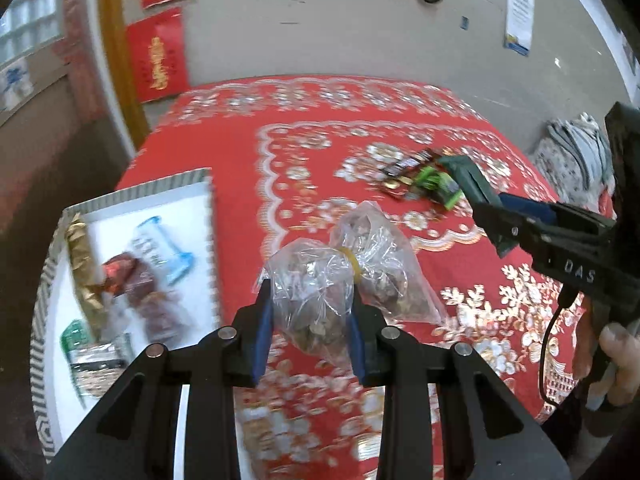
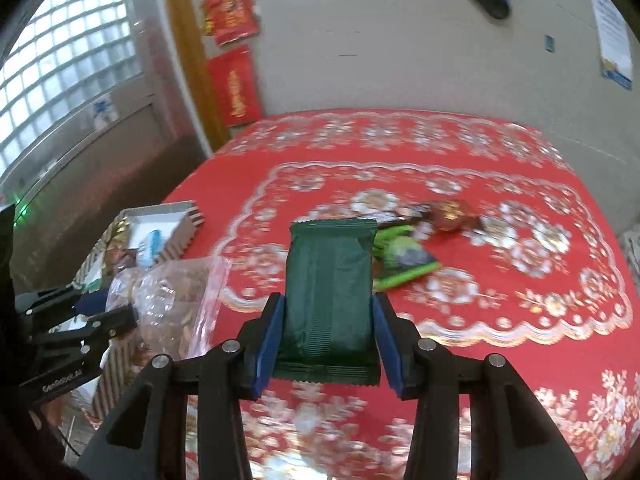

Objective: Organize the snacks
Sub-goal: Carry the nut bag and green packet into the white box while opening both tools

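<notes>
My left gripper (image 1: 310,308) is shut on a clear plastic bag of brown snacks (image 1: 308,280), tied in the middle with a yellow band and hanging above the red tablecloth. In the right wrist view my right gripper (image 2: 329,312) is shut on a dark green snack packet (image 2: 330,280), held upright off the table. The left gripper (image 2: 116,320) and its clear bag (image 2: 176,300) show at that view's left edge. A white tray with a striped rim (image 1: 136,190) lies at the left and holds several wrapped snacks. A bright green packet (image 2: 404,260) and brown wrapped sweets (image 2: 452,212) lie mid-table.
The round table's red patterned cloth (image 2: 480,300) reaches a beige wall hung with red paper decorations (image 2: 236,88). A grey folded cloth (image 1: 572,152) sits off the table's right side. A person's hand (image 1: 620,360) grips the right tool's handle.
</notes>
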